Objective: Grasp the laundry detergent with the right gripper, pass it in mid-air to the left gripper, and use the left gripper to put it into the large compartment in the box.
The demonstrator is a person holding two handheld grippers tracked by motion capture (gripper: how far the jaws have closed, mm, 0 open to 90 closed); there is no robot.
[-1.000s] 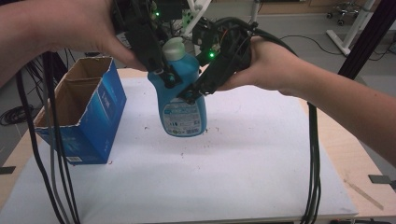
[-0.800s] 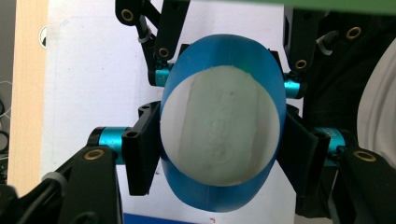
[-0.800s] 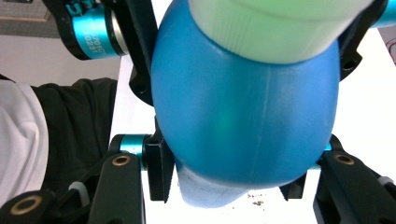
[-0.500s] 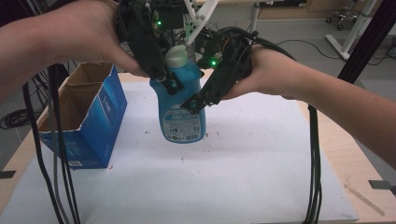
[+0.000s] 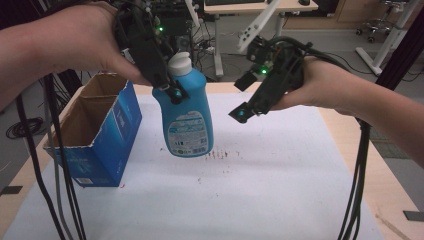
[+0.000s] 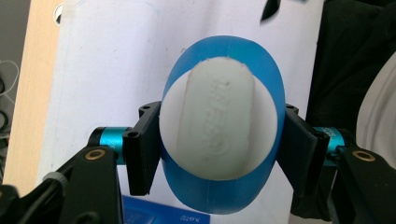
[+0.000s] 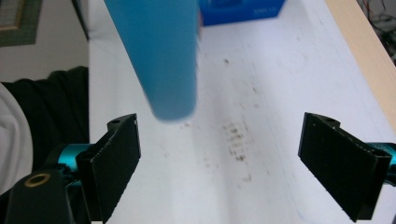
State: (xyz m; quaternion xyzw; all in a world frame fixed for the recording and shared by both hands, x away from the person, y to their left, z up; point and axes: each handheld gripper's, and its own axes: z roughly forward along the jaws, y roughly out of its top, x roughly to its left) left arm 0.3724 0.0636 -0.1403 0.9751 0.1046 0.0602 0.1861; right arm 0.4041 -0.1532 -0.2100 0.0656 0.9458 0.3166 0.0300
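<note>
Now bottle [image 5: 184, 111] clear above table edge [image 5: 350, 150].

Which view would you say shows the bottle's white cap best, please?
The left gripper view: the cap faces the camera, its raised lettering visible. The high view shows it small, from the side; the right gripper view shows the bottle's blue body.

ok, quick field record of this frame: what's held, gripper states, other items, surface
held item: blue bottle with white cap, lifted off the table, upright
left gripper: shut on the bottle just below the cap
right gripper: open, jaws have just been opening, nothing between them, apart from the bottle
other items: open blue cardboard box, left of the bottle
surface: white sheet with dark specks
</note>
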